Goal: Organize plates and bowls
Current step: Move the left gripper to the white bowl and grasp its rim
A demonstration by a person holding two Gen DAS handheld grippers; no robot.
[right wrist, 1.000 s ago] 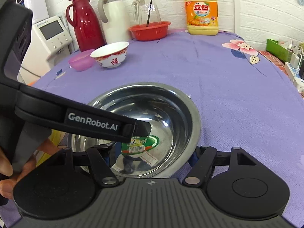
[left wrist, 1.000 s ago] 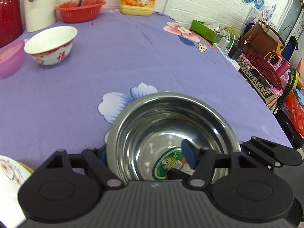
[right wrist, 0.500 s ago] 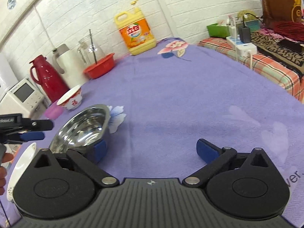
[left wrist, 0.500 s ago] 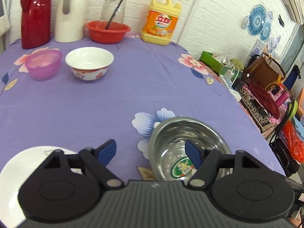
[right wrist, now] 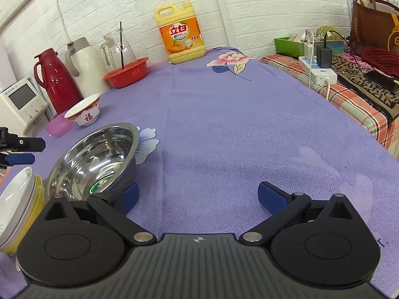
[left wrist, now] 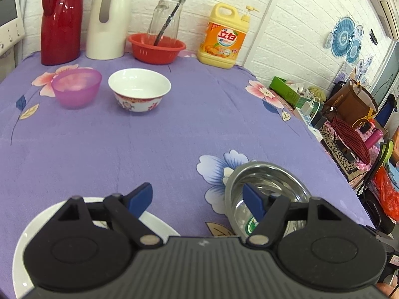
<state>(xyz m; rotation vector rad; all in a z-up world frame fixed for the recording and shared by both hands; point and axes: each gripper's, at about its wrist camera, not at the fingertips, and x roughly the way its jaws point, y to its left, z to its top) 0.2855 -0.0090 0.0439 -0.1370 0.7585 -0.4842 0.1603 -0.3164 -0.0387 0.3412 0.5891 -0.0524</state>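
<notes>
A steel bowl stands on the purple cloth at the near right; it also shows in the right wrist view. A white plate lies under my left gripper, which is open and empty above the cloth between plate and steel bowl. In the right wrist view the white plate sits on a yellow dish. My right gripper is open and empty, to the right of the steel bowl. A white bowl with red pattern and a pink bowl stand farther back.
At the back wall stand a red thermos, a white thermos, a red basket holding a glass jug, and a yellow detergent bottle. The table's right edge borders a cluttered bench with a power strip.
Both grippers have pulled back and up from the steel bowl. The left one has let go of its rim and shifted left over the white plate. The bowl stands free.
</notes>
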